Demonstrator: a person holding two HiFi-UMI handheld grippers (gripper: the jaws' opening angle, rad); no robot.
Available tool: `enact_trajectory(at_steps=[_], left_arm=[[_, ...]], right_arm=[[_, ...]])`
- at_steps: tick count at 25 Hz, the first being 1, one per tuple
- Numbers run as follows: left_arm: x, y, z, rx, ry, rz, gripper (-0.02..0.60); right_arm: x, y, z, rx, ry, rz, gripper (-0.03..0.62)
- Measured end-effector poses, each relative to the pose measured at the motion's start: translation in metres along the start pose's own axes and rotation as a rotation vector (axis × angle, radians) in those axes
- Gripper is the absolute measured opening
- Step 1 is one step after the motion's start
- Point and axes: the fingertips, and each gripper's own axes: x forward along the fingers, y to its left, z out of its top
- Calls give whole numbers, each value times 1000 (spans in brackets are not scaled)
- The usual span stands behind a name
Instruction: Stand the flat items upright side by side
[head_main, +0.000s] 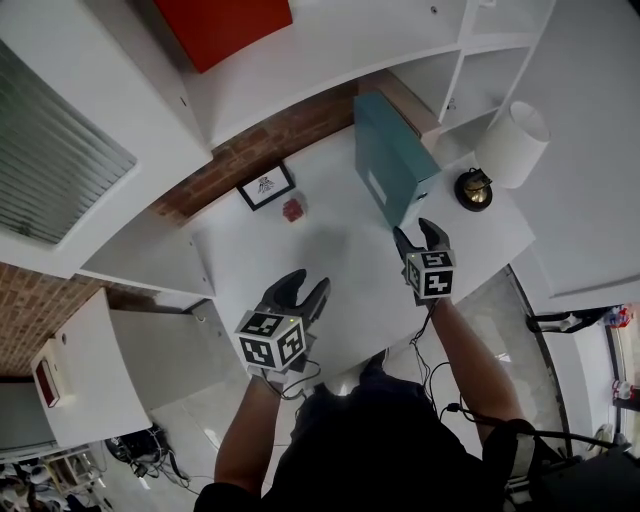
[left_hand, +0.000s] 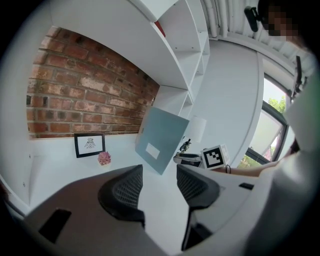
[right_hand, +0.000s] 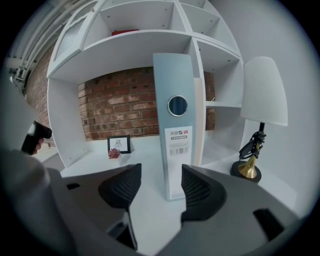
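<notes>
A teal lever-arch binder (head_main: 392, 155) stands upright on the white desk (head_main: 340, 290), its spine with a round hole and a white label facing my right gripper (right_hand: 175, 145). My right gripper (head_main: 420, 232) sits just short of that spine, jaws open, with nothing between the pads (right_hand: 122, 187). In the left gripper view the binder (left_hand: 160, 140) shows its broad teal cover, leaning slightly. My left gripper (head_main: 298, 287) hovers over the desk's near left part, well away from the binder, jaws open and empty (left_hand: 159, 175).
A small black-framed picture (head_main: 265, 186) and a little red-pink ornament (head_main: 293, 209) stand by the brick back wall. A white-shaded lamp (head_main: 510, 145) with a brass base (head_main: 474, 188) stands right of the binder. White shelf compartments rise behind; a red box (head_main: 222, 25) lies on an upper shelf.
</notes>
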Motion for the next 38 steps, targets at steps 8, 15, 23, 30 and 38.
enact_trajectory(at_steps=[8, 15, 23, 30, 38], left_arm=[[0, 11, 4, -12, 0, 56, 212], [10, 23, 9, -50, 4, 106, 211], [24, 26, 18, -50, 3, 101, 210], [21, 30, 16, -50, 12, 87, 210], [-6, 47, 12, -48, -6, 82, 210]], right_arm=[[37, -5, 1, 18, 43, 36, 226], [73, -3, 22, 10, 43, 103, 225], [96, -1, 34, 23, 50, 130, 225], [108, -5, 42, 8, 67, 110, 219], [80, 4, 57, 69, 1, 76, 219]])
